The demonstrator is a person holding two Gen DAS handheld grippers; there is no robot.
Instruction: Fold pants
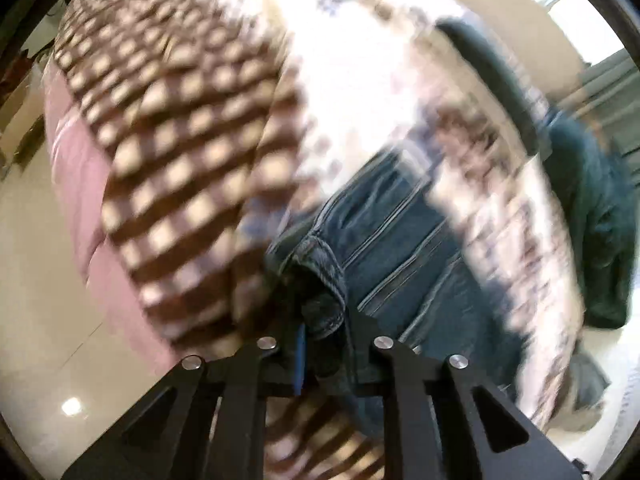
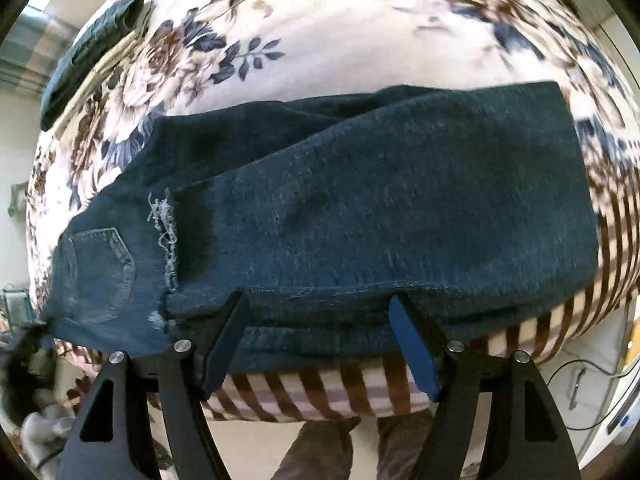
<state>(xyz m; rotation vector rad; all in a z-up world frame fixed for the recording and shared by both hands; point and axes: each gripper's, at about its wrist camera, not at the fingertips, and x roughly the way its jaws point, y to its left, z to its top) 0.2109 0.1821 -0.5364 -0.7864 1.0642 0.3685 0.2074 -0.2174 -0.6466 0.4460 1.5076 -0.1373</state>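
The dark-blue denim pants (image 2: pixel 360 208) lie crosswise before the spread right hand-held gripper (image 2: pixel 320 320), while the left hand-held gripper (image 1: pixel 324 320) pinches their hem.

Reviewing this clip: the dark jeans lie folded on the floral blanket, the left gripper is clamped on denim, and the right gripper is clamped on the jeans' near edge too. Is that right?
Not quite. In the right wrist view the right gripper is open, its fingers spread apart at the near edge of the jeans, clamping nothing. The rest holds: the jeans lie folded on the floral blanket, and the left wrist view shows the left gripper shut on denim.
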